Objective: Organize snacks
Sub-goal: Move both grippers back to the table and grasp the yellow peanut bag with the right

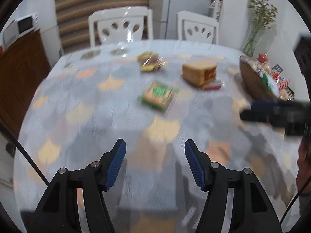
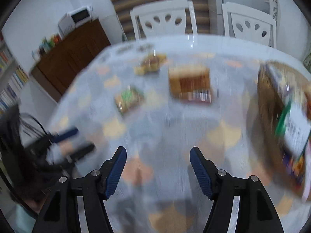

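Both views are motion-blurred. My left gripper (image 1: 155, 145) is open and empty above the near part of the table. My right gripper (image 2: 157, 153) is open and empty too. On the table lie a green-labelled cracker pack (image 1: 158, 95) (image 2: 128, 99), a tan bread bag (image 1: 199, 73) (image 2: 189, 81), a small red packet (image 1: 212, 86) (image 2: 200, 97) in front of the bread, and a clear bag of dark and yellow snacks (image 1: 150, 62) (image 2: 150, 64) farther back. A woven basket (image 1: 252, 81) (image 2: 270, 104) filled with several snack packs stands at the right.
The table has a patterned cloth (image 1: 97, 116) (image 2: 175, 128). Two white chairs (image 1: 120, 26) (image 1: 198, 27) stand behind it. A vase of dried flowers (image 1: 256, 25) is at the back right, a brown cabinet (image 1: 17, 73) with a microwave at the left. The other gripper shows in each view (image 1: 272, 112) (image 2: 66, 143).
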A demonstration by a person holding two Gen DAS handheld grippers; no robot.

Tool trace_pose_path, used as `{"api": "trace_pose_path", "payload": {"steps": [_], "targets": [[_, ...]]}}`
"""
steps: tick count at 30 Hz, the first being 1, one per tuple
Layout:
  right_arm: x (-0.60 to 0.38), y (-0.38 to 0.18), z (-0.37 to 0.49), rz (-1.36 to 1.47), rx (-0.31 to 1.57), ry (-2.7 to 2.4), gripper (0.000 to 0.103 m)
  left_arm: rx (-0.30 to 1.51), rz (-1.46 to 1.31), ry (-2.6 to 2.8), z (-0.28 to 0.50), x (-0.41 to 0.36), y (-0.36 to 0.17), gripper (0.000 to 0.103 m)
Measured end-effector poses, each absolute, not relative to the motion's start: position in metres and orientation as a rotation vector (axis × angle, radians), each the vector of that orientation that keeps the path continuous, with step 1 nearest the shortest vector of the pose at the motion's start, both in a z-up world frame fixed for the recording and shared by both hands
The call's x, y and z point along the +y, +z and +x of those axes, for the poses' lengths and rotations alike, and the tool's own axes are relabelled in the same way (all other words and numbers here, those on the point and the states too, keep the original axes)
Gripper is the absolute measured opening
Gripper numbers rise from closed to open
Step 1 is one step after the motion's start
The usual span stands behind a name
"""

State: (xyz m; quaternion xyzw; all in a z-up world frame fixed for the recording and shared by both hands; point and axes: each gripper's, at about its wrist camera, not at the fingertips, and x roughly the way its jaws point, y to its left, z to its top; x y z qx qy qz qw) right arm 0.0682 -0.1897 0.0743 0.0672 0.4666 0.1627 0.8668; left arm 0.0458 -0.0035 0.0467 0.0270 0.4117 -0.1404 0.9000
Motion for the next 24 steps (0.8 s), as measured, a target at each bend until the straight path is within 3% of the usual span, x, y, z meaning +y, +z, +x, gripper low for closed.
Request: {"api": "trace_pose_path", "payload": {"steps": [9, 14, 22, 24], "targets": [[-0.195, 0.106, 0.203, 0.382, 1.024, 0.351, 0.066, 0.845, -0.076, -0.409, 0.130, -0.016, 0.045, 0.061], [-0.165, 0.081, 0.284, 0.370, 1.158, 0.326, 0.066, 0.860, -0.029, -0.443, 0.144, -0.025, 0.031, 0.061], [-0.121, 0.041, 0.342, 0.328, 1.310, 0.345, 0.065, 0.819, 0.107, -0.432, 0.137, -0.039, 0.024, 0.061], [-0.114, 0.031, 0.347, 0.316, 1.345, 0.347, 0.057, 0.810, 0.129, -0.432, 0.135, -0.043, 0.024, 0.061]]}}
